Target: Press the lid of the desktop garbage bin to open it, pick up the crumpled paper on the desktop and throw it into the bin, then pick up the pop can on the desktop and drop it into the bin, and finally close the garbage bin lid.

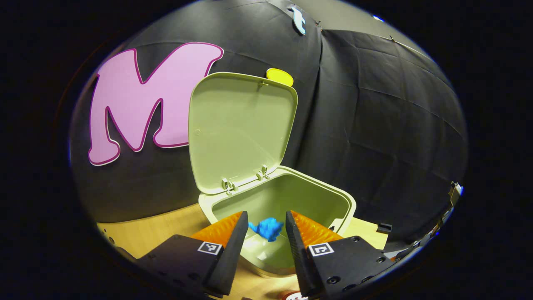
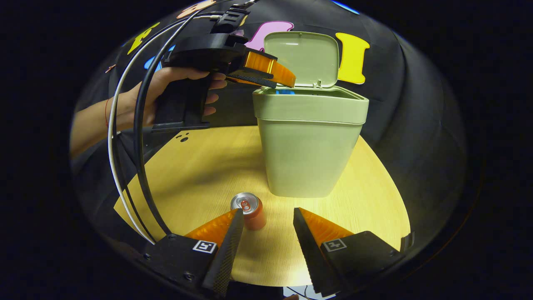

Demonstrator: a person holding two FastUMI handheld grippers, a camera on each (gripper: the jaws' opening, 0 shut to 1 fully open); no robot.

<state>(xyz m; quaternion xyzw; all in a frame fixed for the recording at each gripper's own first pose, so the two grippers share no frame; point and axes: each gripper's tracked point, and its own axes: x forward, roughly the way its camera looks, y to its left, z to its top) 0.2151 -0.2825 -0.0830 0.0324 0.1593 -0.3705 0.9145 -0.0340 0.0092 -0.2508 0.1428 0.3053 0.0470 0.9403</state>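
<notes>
One garbage bin (image 2: 310,141) with one raised lid (image 2: 306,58) is counted ahead of the right tool (image 2: 265,225). One crumpled paper (image 1: 266,228) is seen between the left tool's (image 1: 266,227) fingers, over the bin. One pop can (image 2: 249,210) is counted on the one bench (image 2: 200,166).

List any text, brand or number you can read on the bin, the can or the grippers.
Bin: no text on its front or open lid.
Pop can: nothing readable on its top or side.
Left gripper and right gripper: coded squares on the fingers, no words.
</notes>
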